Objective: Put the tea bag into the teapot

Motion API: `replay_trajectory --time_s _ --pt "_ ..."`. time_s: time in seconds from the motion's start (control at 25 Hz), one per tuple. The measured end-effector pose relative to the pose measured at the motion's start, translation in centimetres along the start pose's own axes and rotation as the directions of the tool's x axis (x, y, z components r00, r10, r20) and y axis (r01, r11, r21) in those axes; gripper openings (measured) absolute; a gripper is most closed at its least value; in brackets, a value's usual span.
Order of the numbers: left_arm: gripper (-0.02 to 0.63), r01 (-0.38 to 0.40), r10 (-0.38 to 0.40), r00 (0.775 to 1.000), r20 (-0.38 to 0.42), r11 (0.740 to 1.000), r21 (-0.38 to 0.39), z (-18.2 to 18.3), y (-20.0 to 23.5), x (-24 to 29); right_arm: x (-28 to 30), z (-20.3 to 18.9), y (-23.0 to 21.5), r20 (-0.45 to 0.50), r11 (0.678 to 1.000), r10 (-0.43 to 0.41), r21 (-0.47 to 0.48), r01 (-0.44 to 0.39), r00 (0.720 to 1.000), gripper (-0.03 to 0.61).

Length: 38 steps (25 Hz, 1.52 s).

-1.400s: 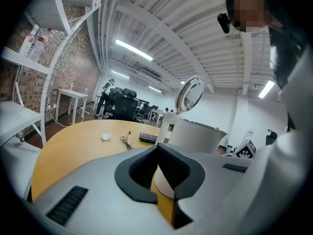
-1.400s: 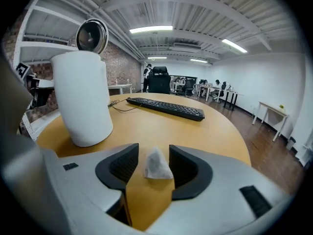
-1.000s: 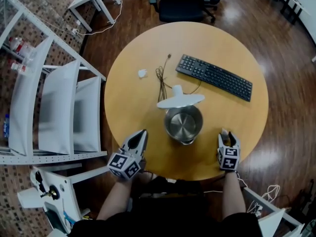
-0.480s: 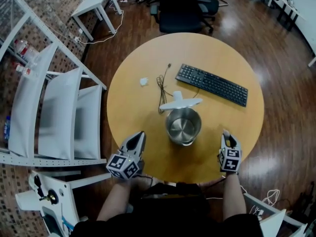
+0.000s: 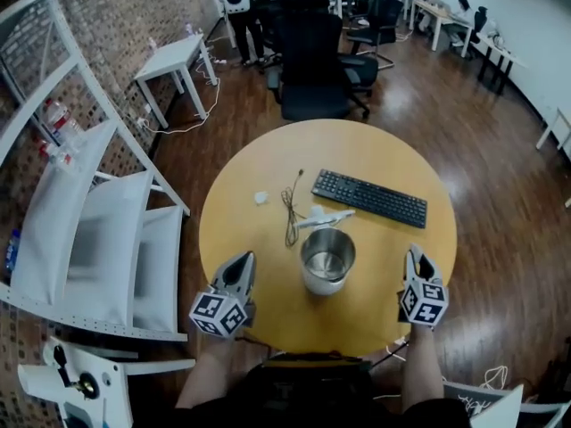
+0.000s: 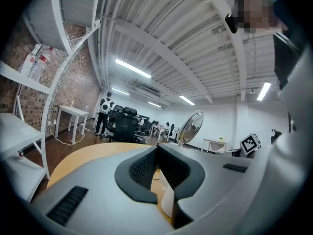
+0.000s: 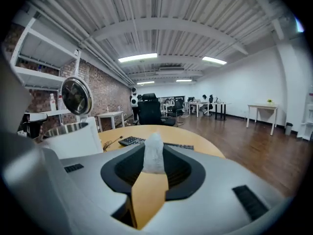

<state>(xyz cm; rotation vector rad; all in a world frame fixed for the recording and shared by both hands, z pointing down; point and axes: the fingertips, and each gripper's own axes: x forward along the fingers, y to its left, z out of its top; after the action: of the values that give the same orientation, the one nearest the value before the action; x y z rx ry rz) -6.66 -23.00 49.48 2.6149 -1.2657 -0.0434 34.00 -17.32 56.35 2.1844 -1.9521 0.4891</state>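
Right gripper view: right gripper (image 5: 414, 259) jaws have just been closing, now narrow, pinching white tea bag (image 7: 154, 151) between pads, bag standing upright. Bag at right edge of table (image 5: 375, 279), well apart from teapot (image 5: 318, 283). Teapot mid-table between grippers, lid (image 5: 323, 217) flipped open, mouth unobstructed. Left gripper (image 5: 242, 263) jaws together, nothing held. Judged step: bag picked, carry beginning. Next move: swing bag left over open mouth, lower, let go; keep clear of lid.
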Motion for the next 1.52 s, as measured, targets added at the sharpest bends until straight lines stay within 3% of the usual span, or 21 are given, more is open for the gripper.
replay_trajectory --time_s 0.2,0.56,0.72,1.08,1.52 --pt "-0.006 0.014 -0.021 0.993 0.112 0.998 0.065 3.6 -0.7 0.4 -2.5 4.0 -0.5 0.108 0.999 -0.022 -0.042 0.027 0.994 0.107" --pt "-0.006 0.012 -0.021 0.988 0.152 0.998 0.060 4.8 0.0 0.5 -3.7 7.1 0.3 0.188 0.999 -0.034 0.005 0.033 0.982 0.107" --pt "-0.005 -0.039 0.027 0.983 0.181 0.997 0.064 5.2 0.9 -0.4 -3.7 8.2 2.9 0.211 1.000 0.027 -0.011 -0.025 0.977 0.107" --pt "-0.006 -0.051 0.040 0.983 0.178 0.997 0.058 5.2 1.1 -2.1 -3.1 8.6 9.3 0.181 0.982 0.180 -0.081 -0.168 0.967 0.107" --pt "-0.006 -0.090 0.080 0.981 0.177 0.995 0.051 4.8 2.6 -4.6 -3.1 9.6 17.9 0.164 0.929 0.362 -0.143 -0.341 0.917 0.107"
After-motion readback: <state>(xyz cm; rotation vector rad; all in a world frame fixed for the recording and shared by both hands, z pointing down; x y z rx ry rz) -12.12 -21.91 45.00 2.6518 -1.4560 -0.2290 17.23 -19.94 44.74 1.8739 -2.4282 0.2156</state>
